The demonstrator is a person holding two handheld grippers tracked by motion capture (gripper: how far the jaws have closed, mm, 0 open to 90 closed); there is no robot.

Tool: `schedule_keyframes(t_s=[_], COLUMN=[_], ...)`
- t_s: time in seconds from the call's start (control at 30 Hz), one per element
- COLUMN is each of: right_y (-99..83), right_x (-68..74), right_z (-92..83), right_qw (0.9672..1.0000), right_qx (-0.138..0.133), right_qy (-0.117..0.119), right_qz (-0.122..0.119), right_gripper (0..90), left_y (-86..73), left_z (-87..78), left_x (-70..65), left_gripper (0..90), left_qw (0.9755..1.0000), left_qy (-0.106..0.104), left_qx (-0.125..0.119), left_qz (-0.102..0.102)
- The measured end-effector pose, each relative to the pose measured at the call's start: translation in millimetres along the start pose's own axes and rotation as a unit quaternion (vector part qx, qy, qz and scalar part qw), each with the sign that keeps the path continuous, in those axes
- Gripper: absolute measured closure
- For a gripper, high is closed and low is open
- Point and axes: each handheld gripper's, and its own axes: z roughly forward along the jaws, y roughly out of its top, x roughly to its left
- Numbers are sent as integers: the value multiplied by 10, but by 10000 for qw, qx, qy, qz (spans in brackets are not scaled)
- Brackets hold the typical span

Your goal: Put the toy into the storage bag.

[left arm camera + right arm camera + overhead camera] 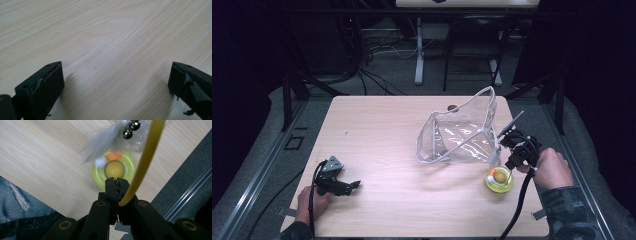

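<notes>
My right gripper [508,141] [116,181] is shut on a thin yellow wand [147,157] that ends in a grey feather [105,140] and small bells [131,128]. The feather [495,157] dangles just above a yellow-green disc toy [499,181] [128,162] holding an orange and a white ball. The toy sits near the table's right front edge. A clear plastic pouch [457,135] stands open just left of that gripper. My left gripper [354,184] [116,75] rests low over the bare wooden table [382,135] at the front left, open, with nothing between its jaws.
Table legs, cables and black frame posts [287,95] stand on the floor behind the table. Grey floor with a metal rail [190,192] runs beside the right table edge. The person's jeans [17,195] lie near the front edge.
</notes>
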Motion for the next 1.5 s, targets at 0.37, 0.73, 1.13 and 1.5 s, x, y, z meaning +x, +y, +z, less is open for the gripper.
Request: schedule_keyframes(t_s=[0.37,0.73,1.13,1.5], right_y=[20,30,12,7], right_x=[-23,-25,-91,-157], right_z=[-33,-95,-207,-394], right_qw=[9998,9996,9996,9995], right_qx=[-124,-193,-188,-213], right_qy=[123,200,151,-9], right_qz=[39,22,135,245], right_gripper=[876,877,877,877], left_y=[0,0,0,0], left_z=[0,0,0,0], left_x=[-1,0,-1,-1], left_gripper=[4,4,4,4], left_qw=[10000,10000,10000,10000], left_qy=[2,2,2,2], left_qx=[1,2,1,1], left_qz=[1,7,0,1])
